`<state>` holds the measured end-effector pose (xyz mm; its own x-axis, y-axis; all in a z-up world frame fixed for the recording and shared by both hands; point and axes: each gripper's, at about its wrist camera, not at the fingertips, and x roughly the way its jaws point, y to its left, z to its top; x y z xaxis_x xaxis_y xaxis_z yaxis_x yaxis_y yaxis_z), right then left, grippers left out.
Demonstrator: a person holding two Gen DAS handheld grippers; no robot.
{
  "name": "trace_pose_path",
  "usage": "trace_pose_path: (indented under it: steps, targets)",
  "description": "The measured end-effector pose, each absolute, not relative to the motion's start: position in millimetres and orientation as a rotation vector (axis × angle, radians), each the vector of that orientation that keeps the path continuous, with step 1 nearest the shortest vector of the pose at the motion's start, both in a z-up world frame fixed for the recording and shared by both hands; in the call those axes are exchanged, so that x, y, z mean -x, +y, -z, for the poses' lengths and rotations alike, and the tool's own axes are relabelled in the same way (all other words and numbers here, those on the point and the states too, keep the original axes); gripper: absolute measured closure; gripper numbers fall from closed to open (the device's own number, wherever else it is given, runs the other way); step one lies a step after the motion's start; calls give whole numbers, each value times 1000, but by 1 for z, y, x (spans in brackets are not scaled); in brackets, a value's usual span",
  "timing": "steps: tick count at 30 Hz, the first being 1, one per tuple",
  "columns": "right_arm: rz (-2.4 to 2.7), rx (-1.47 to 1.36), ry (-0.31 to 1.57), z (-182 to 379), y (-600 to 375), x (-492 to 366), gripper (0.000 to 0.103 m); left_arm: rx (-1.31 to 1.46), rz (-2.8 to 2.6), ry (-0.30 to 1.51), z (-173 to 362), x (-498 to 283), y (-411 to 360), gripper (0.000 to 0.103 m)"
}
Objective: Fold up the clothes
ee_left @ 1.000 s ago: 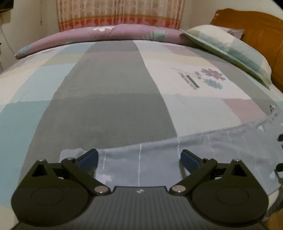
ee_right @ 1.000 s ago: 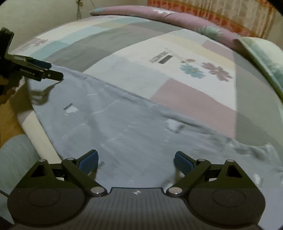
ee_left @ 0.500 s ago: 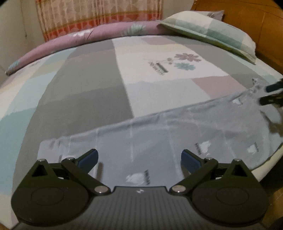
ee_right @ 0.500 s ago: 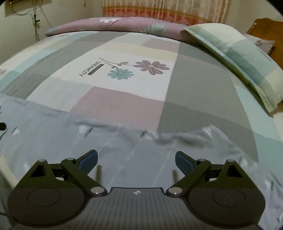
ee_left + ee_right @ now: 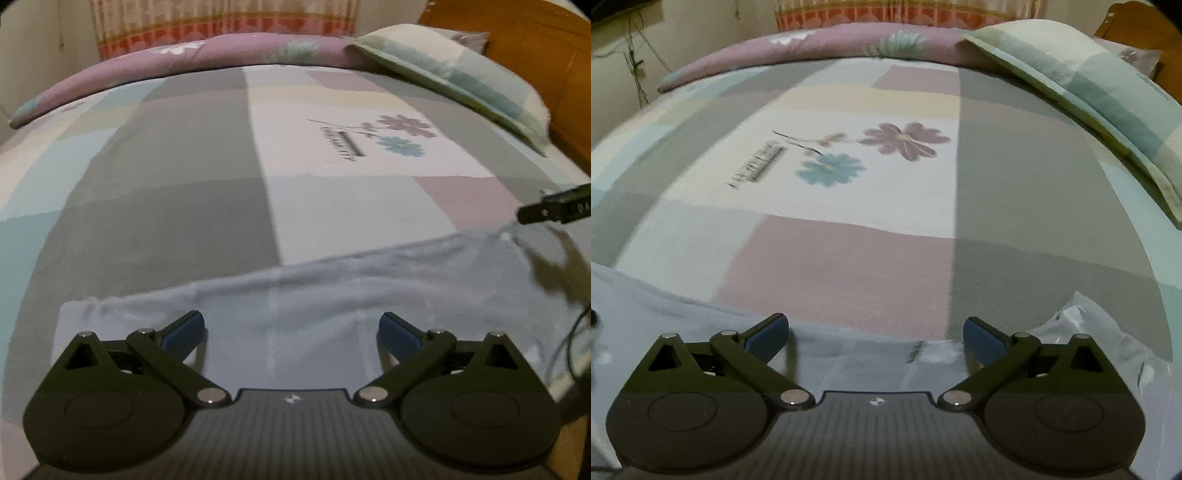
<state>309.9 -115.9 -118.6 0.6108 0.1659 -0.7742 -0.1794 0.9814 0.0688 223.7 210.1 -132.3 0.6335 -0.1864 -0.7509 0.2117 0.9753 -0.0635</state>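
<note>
Grey garment point(image 5: 369, 295) spread flat along near edge of bed point(image 5: 184, 221), one layer as far as seen. Left tool point(image 5: 291, 334) over its left end, right tool point(image 5: 873, 338) over right end; both spread wide, holding nothing. Judged step: lining up for edge grab. Next calls for low approach, pinching cloth only, not bedsheet.

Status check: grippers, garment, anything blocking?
Left gripper open, right gripper open, both empty. Grey garment spread flat along near edge of bed. Nothing blocking.
</note>
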Motion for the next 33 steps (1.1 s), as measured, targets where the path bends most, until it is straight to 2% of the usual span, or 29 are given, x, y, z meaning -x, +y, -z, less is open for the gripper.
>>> trace_pose_path:
  steps: [5, 8, 14, 22, 25, 30, 33]
  targets:
    - [-209, 109, 940, 143, -67, -301, 0, -50, 255, 838, 135, -221, 201, 2]
    - [-152, 98, 879, 150, -67, -318, 0, -72, 222, 824, 136, -235, 201, 0]
    - [-161, 10, 902, 133, -73, -330, 0, -46, 224, 821, 123, -236, 206, 1]
    - [-289, 157, 879, 144, -18, -328, 0, -65, 246, 846, 135, -216, 212, 1]
    - [-263, 150, 867, 136, -22, -338, 0, -88, 218, 852, 128, -218, 211, 1]
    - [-393, 170, 819, 108, -69, -292, 0, -124, 212, 840, 128, -213, 208, 1]
    - [-385, 193, 864, 114, -108, -261, 0, -125, 226, 835, 134, -210, 209, 0]
